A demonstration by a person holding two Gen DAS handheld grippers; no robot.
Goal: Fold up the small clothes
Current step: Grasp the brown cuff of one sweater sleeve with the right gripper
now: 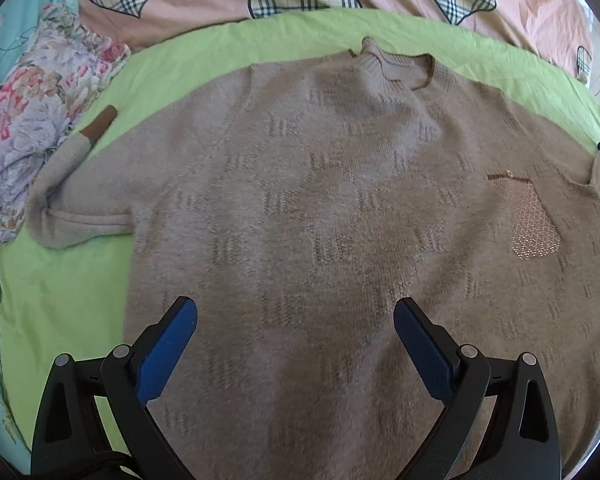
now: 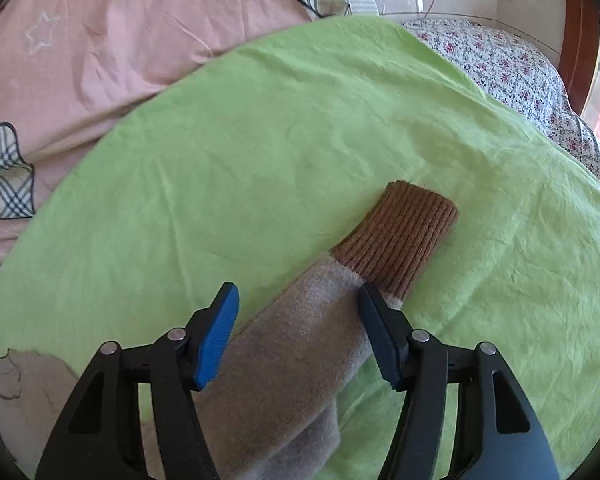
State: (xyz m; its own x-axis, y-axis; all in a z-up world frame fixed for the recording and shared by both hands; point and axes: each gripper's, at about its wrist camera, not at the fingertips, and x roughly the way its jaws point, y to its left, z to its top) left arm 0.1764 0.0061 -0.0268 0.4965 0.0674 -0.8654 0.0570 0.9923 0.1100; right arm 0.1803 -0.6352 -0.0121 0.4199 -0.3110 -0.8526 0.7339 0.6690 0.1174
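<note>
Right claw (image 2: 298,330) half-open, straddling the sweater's right sleeve (image 2: 300,344) near the brown cuff (image 2: 400,236), not pinching; sleeve axis runs up-right. Left claw (image 1: 296,340) wide, empty, over sweater (image 1: 320,200) flat on green sheet (image 1: 60,300).

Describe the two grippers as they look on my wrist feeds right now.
Both match: the left gripper and right gripper have black plastic frames with triangular cut-outs, round silver pivot pins, and two fingers faced with ribbed blue pads. No cables, markings or sleeves show.
</note>
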